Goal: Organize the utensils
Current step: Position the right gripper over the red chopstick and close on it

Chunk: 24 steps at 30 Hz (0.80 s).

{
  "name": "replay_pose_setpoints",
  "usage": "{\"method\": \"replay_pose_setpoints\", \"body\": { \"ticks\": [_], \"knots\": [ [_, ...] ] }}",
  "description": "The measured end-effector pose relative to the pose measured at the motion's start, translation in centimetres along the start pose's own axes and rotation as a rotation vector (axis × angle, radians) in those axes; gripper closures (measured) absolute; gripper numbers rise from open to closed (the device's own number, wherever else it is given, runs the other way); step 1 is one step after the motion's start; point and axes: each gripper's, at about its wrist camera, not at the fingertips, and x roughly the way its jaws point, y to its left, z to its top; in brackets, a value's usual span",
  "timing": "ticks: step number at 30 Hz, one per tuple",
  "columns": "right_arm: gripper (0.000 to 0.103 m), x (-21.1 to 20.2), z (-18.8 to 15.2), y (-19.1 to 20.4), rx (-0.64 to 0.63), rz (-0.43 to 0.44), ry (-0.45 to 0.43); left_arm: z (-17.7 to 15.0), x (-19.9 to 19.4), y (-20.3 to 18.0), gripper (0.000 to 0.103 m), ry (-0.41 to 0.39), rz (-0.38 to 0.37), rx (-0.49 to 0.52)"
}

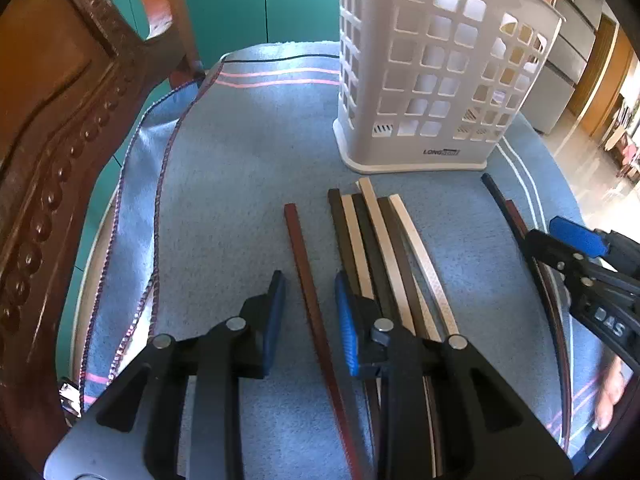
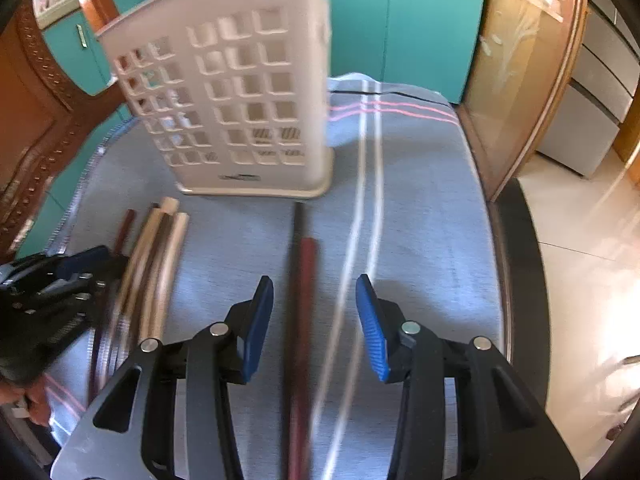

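Two tools, both released: my left tool (image 1: 310, 300) straddles a reddish-brown chopstick (image 1: 308, 280) beside the mixed chopstick bundle (image 1: 380, 248), my right tool (image 2: 314, 312) straddles another red chopstick (image 2: 306, 300). White utensil holder (image 1: 432, 80) stands upright on the blue-clothed worktop (image 1: 232, 184).

Holder (image 1: 432, 80) blocks far side; bare cloth (image 1: 232, 184) free at left.
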Motion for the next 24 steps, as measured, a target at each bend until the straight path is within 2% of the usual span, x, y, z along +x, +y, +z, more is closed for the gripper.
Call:
{"method": "replay_pose_setpoints", "body": {
  "ticks": [3, 10, 14, 15, 17, 19, 21, 23, 24],
  "knots": [
    [0.060, 0.4, 0.0, -0.4, 0.026, 0.020, 0.018, -0.3, -0.3, 0.2, 0.075, 0.000, -0.004, -0.003],
    [0.060, 1.1, -0.1, 0.4, -0.005, -0.015, 0.032, -0.1, 0.0, 0.1, 0.073, 0.003, -0.006, -0.002],
    [0.060, 0.5, 0.3, -0.4, 0.057, 0.029, 0.001, 0.0, -0.1, 0.2, 0.073, 0.004, -0.012, 0.001],
    [0.060, 0.4, 0.4, -0.6, 0.066, 0.000, -0.004, 0.0, -0.1, 0.2, 0.073, 0.004, -0.012, 0.001],
    [0.060, 0.7, 0.3, -0.8, 0.050, -0.043, 0.004, 0.0, -0.1, 0.2, 0.073, 0.003, -0.009, 0.003],
    [0.060, 0.8, 0.3, -0.2, 0.025, -0.036, -0.001, 0.0, 0.0, 0.1, 0.073, 0.003, -0.006, 0.005],
    [0.060, 1.3, -0.1, 0.9, -0.036, -0.034, 0.033, 0.0, 0.0, 0.1, 0.073, 0.003, -0.005, 0.006],
    [0.060, 1.0, -0.3, 1.8, -0.088, -0.072, 0.008, 0.0, 0.0, 0.1, 0.073, 0.003, -0.007, 0.005],
    [0.060, 1.0, -0.4, 2.0, -0.091, -0.062, 0.010, 0.0, 0.0, 0.1, 0.073, 0.002, -0.007, 0.005]
  ]
}}
